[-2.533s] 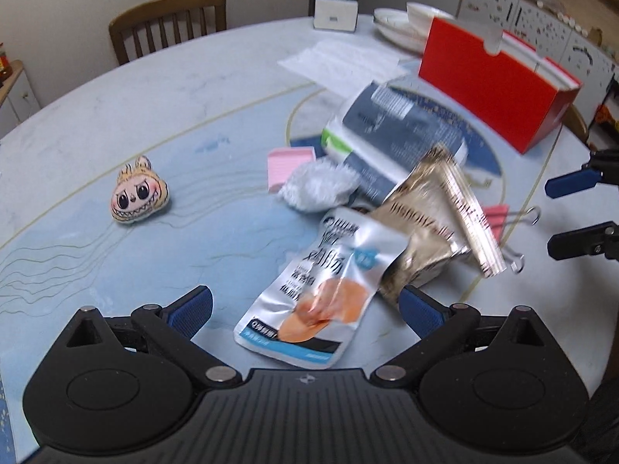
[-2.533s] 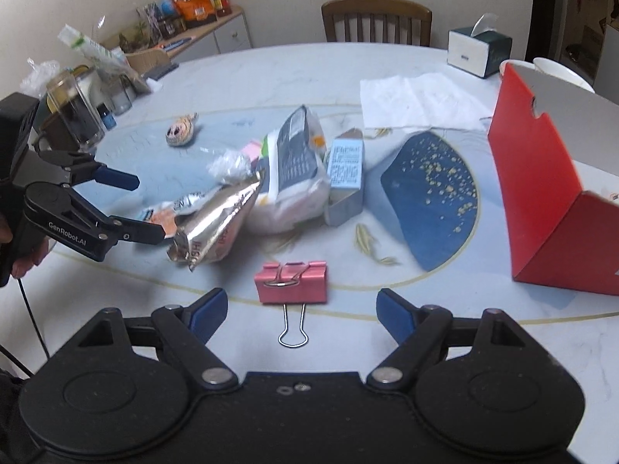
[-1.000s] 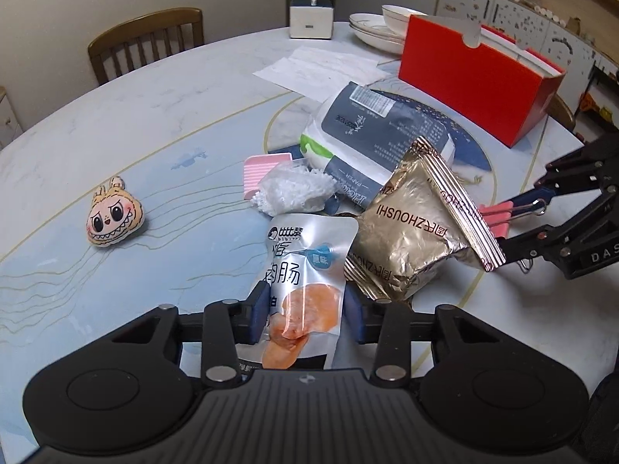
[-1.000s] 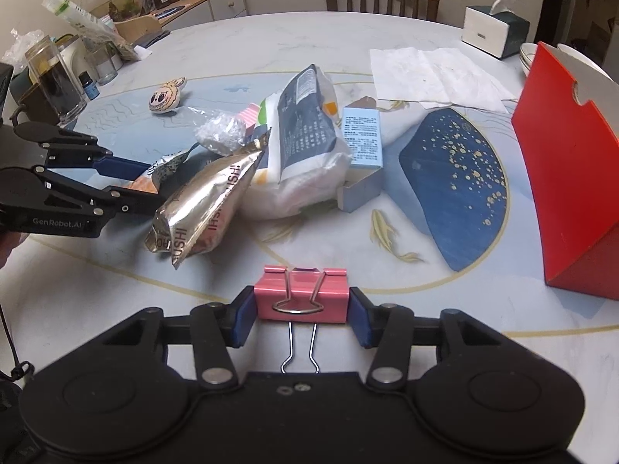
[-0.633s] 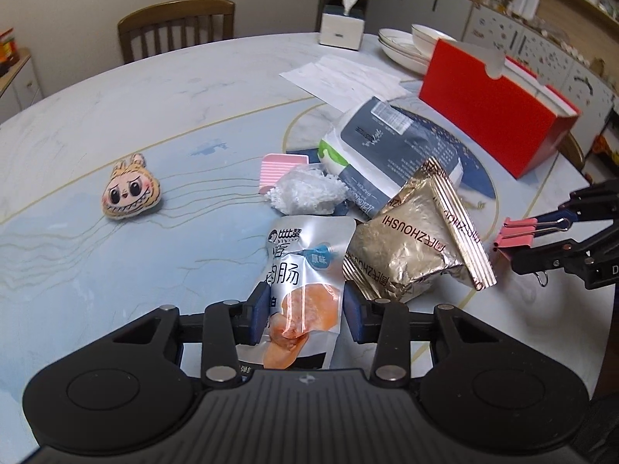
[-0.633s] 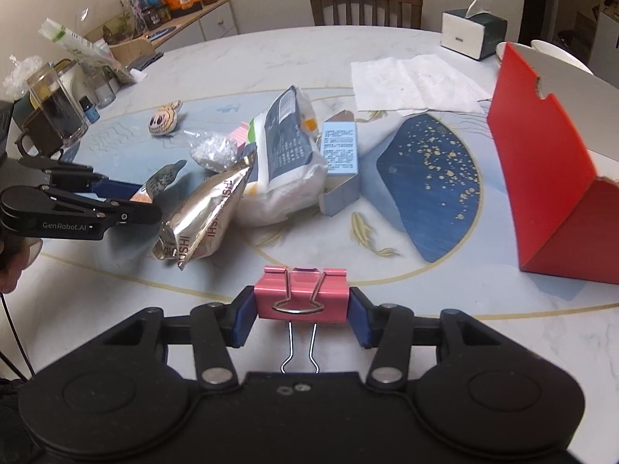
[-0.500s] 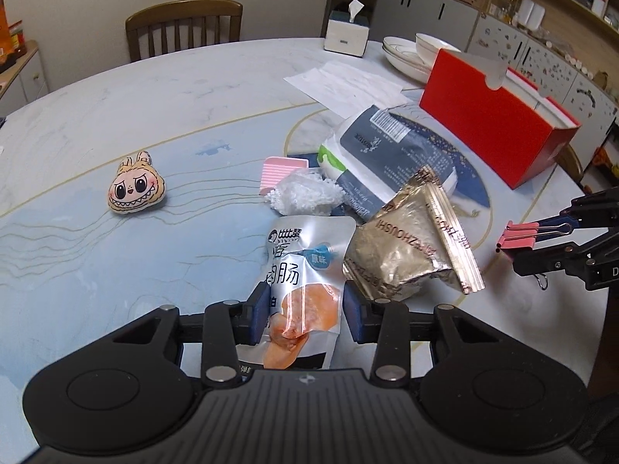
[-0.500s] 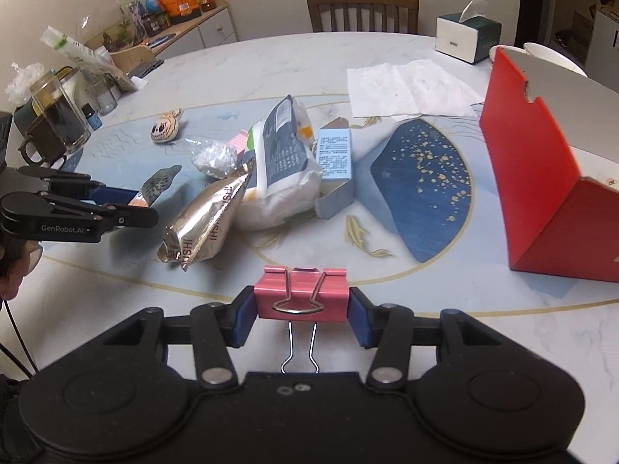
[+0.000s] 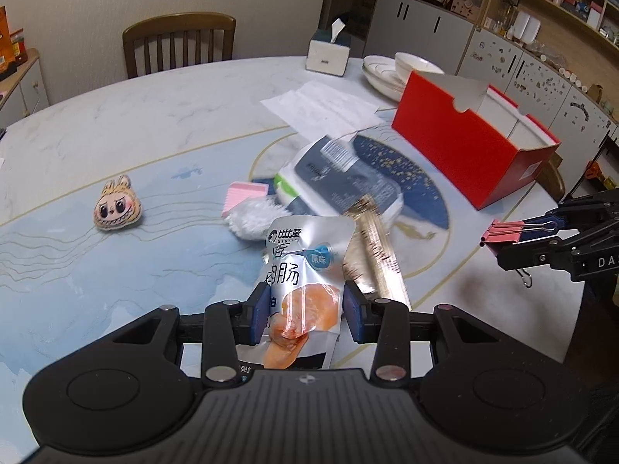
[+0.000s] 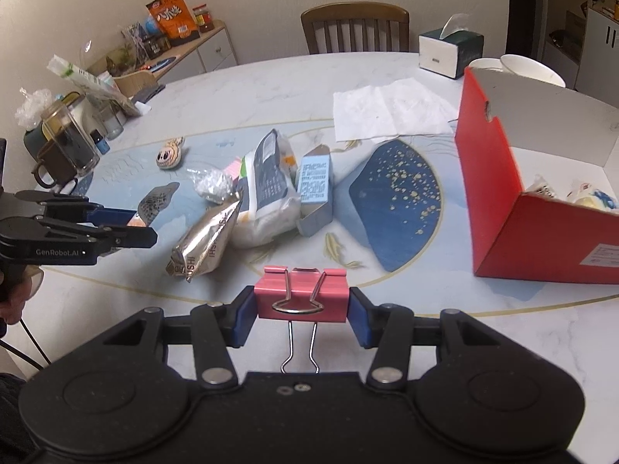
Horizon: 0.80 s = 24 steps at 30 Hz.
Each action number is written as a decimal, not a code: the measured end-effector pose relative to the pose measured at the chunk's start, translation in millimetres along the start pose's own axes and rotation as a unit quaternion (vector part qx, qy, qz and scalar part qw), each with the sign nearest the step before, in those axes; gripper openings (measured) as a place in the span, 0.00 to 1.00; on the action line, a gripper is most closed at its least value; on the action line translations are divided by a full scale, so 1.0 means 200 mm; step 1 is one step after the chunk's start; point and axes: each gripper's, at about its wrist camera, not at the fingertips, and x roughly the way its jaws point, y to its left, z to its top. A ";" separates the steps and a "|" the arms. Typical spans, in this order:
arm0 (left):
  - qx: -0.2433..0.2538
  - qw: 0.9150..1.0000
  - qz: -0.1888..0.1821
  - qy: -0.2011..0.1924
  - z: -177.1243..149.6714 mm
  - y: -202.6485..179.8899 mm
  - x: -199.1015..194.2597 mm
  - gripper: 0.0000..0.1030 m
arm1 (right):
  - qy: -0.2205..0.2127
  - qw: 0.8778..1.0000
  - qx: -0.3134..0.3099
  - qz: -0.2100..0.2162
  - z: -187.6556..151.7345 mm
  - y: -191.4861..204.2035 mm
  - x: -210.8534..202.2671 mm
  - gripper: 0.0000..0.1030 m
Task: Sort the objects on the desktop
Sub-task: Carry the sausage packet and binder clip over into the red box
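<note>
Box, red and open-topped, lies ahead and to the right of my right gripper, which clamps the clip crosswise; my left gripper, farther from it, pinches the pouch clear of the worktop.

Both grippers are matte black plastic: the left gripper and right gripper have blue pads, linkage bars with silver round screws, and two large round discs. White "GenRobot.AI" lettering and a thin black cable show at middle left of the right wrist view.
</note>
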 end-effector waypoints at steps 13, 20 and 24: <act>0.017 1.000 -0.020 -0.016 0.16 -0.31 -0.03 0.38 | -0.033 0.999 0.012 0.007 0.05 -0.21 -0.20 0.47; 0.041 0.998 -0.035 -0.026 0.28 -0.52 0.03 0.38 | -0.055 0.998 0.026 -0.002 0.09 -0.40 -0.30 0.47; 0.048 0.997 -0.043 -0.034 0.37 -0.63 0.09 0.38 | -0.068 0.997 0.033 -0.006 0.13 -0.52 -0.34 0.47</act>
